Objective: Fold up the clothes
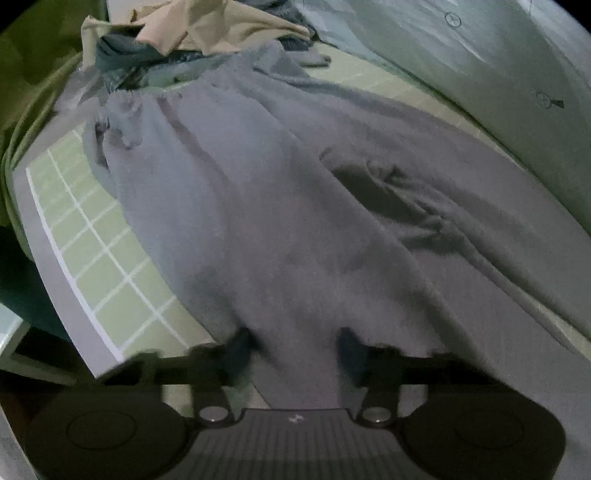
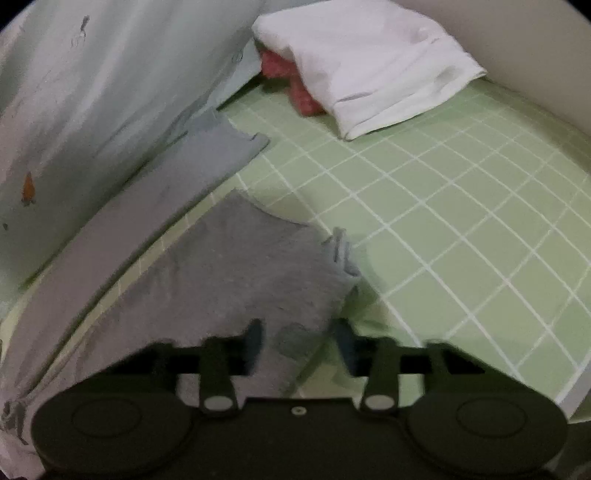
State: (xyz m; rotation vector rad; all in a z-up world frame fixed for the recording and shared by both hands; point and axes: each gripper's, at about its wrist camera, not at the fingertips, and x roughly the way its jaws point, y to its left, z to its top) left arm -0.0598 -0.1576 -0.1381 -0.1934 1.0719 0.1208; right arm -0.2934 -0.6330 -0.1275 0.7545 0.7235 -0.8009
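Grey trousers (image 1: 280,206) lie spread lengthwise over a green grid mat (image 1: 96,251), with the waistband (image 1: 122,107) at the far end. My left gripper (image 1: 295,350) hovers open over the near leg fabric, its fingers apart with cloth below them. In the right wrist view the two grey leg ends (image 2: 229,266) rest on the mat (image 2: 461,229), one leg (image 2: 207,155) stretching away to the left. My right gripper (image 2: 299,343) stands open just above the near leg's hem corner.
A heap of beige and dark clothes (image 1: 207,29) sits beyond the waistband. A pale printed sheet (image 2: 92,92) hangs along the mat's side. A folded white garment (image 2: 369,62) over a red one (image 2: 291,85) lies at the mat's far corner.
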